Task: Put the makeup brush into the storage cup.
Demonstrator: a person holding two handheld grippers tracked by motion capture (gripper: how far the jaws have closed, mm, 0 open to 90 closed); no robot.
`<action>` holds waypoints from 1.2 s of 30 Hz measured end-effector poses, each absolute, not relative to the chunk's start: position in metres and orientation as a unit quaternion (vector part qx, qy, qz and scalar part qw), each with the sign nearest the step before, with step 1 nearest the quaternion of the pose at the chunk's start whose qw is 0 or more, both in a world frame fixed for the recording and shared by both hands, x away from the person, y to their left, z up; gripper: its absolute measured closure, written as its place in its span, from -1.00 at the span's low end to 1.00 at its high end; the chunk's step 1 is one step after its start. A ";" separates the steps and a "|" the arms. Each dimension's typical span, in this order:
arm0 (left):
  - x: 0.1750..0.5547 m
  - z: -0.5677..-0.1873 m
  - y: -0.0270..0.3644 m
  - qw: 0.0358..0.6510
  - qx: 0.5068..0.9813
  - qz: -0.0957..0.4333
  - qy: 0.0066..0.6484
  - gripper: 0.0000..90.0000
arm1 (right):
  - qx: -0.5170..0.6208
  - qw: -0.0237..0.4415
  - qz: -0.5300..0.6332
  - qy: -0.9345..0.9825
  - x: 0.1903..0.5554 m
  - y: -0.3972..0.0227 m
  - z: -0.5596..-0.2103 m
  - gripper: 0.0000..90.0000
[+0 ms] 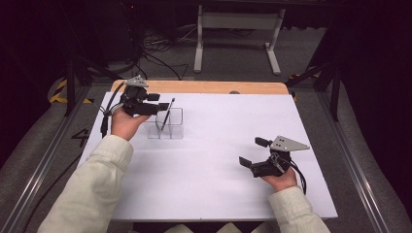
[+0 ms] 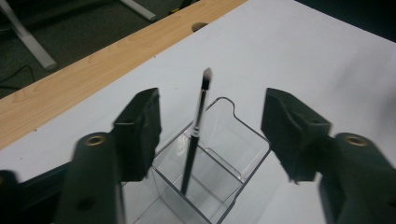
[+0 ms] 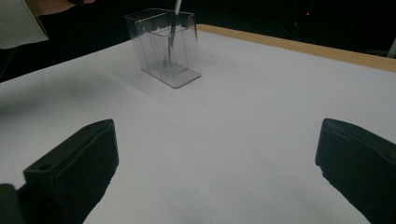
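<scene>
Left gripper (image 2: 212,135) hangs over the clear organiser (image 2: 210,172) with its jaws spread wide, one on each side of the brush (image 2: 195,130) and touching neither it nor the box. That brush stands in one of the organiser's compartments, leaning, its dark bristle tip up above the rim and its handle foot down on the floor of the cell. Your right gripper (image 1: 257,154) is also spread, holding nothing, well apart from the organiser over the bare white desk (image 1: 218,160). The organiser is thin, hard, glossy transparent plastic with rounded corners and inner dividers; I judge it light and easy to shove or tip. The brush is slim, smooth and black with a silvery ferrule, so it may roll or slide between the pads. If you close on it, a jaw could catch the rim and drag the whole box; a pinch off-centre could lever the handle against a divider. Nothing steadies the organiser, and the smooth desk sheet offers little friction.
</scene>
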State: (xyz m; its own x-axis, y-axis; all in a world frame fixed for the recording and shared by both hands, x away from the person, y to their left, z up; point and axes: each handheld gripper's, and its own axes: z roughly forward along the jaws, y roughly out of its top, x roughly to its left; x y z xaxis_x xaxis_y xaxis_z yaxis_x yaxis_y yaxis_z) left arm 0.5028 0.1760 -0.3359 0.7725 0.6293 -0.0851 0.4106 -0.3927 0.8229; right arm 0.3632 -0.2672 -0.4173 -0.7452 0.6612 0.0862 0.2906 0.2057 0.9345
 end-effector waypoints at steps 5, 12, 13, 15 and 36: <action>0.498 -0.334 0.180 0.464 0.819 0.118 0.316 -0.43 | 0.312 0.172 0.549 0.756 0.364 -0.268 -0.417 -1.00; 0.485 -0.326 0.187 0.484 0.812 0.118 0.305 -0.57 | 0.311 0.185 0.553 0.750 0.365 -0.273 -0.413 -1.00; 0.480 -0.324 0.189 0.488 0.811 0.121 0.299 -0.60 | 0.310 0.190 0.556 0.748 0.365 -0.275 -0.411 -1.00; 0.477 -0.324 0.190 0.491 0.810 0.123 0.296 -0.64 | 0.308 0.191 0.558 0.746 0.365 -0.276 -0.410 -1.00; 0.406 -0.345 0.237 0.554 0.773 0.123 0.283 -0.78 | 0.301 0.210 0.554 0.747 0.376 -0.303 -0.396 -1.00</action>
